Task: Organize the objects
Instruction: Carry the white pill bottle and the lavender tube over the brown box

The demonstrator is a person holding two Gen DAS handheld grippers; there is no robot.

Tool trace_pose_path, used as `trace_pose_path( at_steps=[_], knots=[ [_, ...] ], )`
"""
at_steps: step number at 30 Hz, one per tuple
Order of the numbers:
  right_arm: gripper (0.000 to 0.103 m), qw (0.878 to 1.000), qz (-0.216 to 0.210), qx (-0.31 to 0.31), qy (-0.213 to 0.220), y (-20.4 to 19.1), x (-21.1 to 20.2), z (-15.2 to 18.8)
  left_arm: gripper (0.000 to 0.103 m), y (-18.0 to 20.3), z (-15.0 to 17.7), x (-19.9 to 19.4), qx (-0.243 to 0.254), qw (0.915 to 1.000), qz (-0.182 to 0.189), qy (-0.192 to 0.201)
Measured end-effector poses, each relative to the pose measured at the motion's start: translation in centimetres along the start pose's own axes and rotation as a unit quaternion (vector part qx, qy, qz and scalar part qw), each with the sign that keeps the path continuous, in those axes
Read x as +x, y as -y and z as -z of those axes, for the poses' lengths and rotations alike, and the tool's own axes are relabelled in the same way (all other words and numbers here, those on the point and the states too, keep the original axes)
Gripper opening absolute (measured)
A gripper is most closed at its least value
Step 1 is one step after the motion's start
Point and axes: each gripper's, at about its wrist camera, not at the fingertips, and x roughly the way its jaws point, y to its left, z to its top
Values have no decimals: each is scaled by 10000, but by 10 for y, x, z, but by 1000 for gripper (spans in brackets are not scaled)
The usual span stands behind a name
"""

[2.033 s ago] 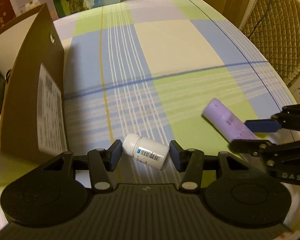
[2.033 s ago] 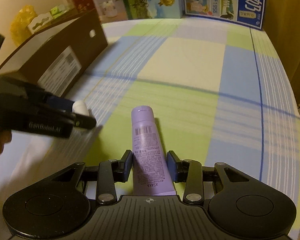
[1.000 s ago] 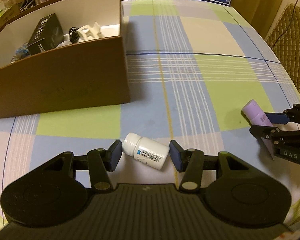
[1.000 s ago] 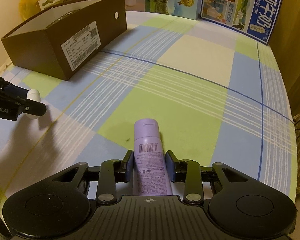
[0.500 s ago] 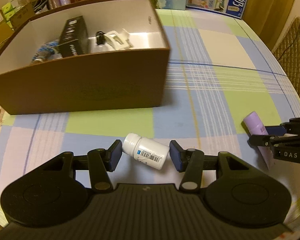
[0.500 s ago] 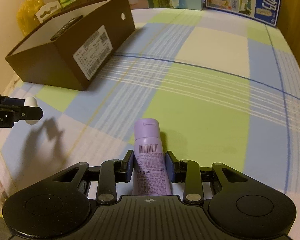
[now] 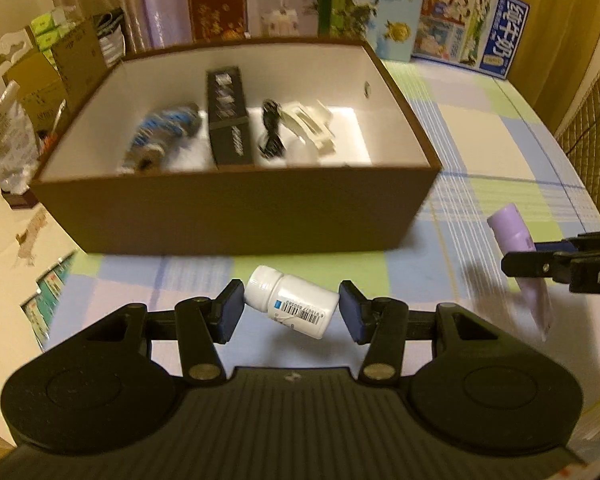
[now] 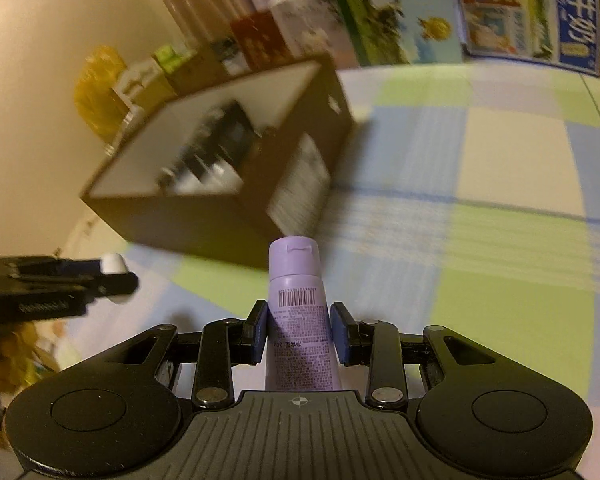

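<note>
both loads lifted clear of the table [image 7: 480, 128] since a second ago, and swung toward the box [image 7: 236, 208], now filling the left view from 10 to 2 o'clock with its open top exposed. left gripper [image 7: 291, 312] part-open but clamped on the white bottle [image 7: 294, 300], held crosswise, cap toward 10 o'clock. right gripper [image 8: 299, 334] nearly closed, squeezing the purple tube [image 8: 298, 312], cap pointing to 12 o'clock. probably means pickup finished and carry under way, drop into the box next.

box contents blurred: a black carton [image 7: 228, 120], a blue-and-white thing at 11 o'clock, something pale beside a dark cord, none certain. tube's tail hidden under the right gripper body. in the right view, box smeared by motion, label unreadable.
</note>
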Motion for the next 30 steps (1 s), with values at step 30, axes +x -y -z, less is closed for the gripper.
trace_pose_path(
  at_steps=[30],
  knots=[
    [31,9950,165,-234,962,-107,78,-147,47,-109,-126,26,563,9951,95,809]
  ],
)
